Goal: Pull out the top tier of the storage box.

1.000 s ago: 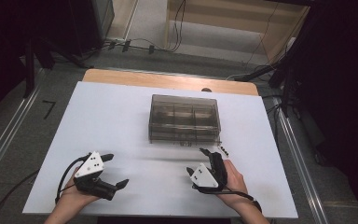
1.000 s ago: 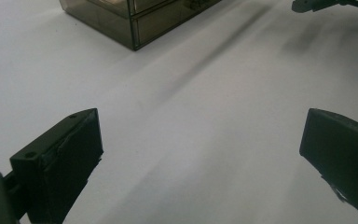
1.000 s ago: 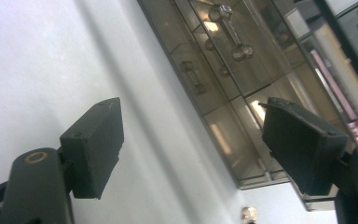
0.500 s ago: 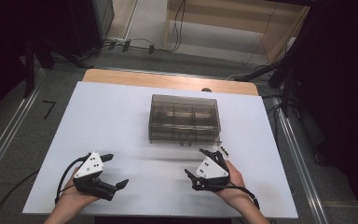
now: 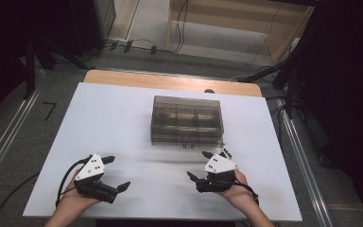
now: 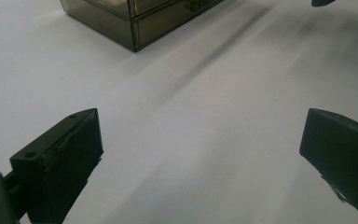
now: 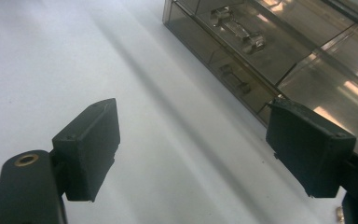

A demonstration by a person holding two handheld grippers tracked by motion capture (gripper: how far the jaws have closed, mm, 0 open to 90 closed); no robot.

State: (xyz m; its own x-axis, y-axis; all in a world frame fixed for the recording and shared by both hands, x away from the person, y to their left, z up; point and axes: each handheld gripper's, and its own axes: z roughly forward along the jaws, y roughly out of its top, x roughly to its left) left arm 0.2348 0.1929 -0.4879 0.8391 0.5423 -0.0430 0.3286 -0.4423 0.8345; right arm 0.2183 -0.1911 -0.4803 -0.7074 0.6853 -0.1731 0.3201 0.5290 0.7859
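Item: smoky clear drawer box (image 5: 187,119), standing mid-surface (image 5: 113,123) toward the far edge, drawers apparently shut.
Progress: judged not yet begun; nothing gripped, box untouched.
Left claw (image 5: 116,172): jaws wide apart, empty, near the front edge, well away from the box.
Right claw (image 5: 199,165): jaws wide apart, empty, near the box front, not touching.
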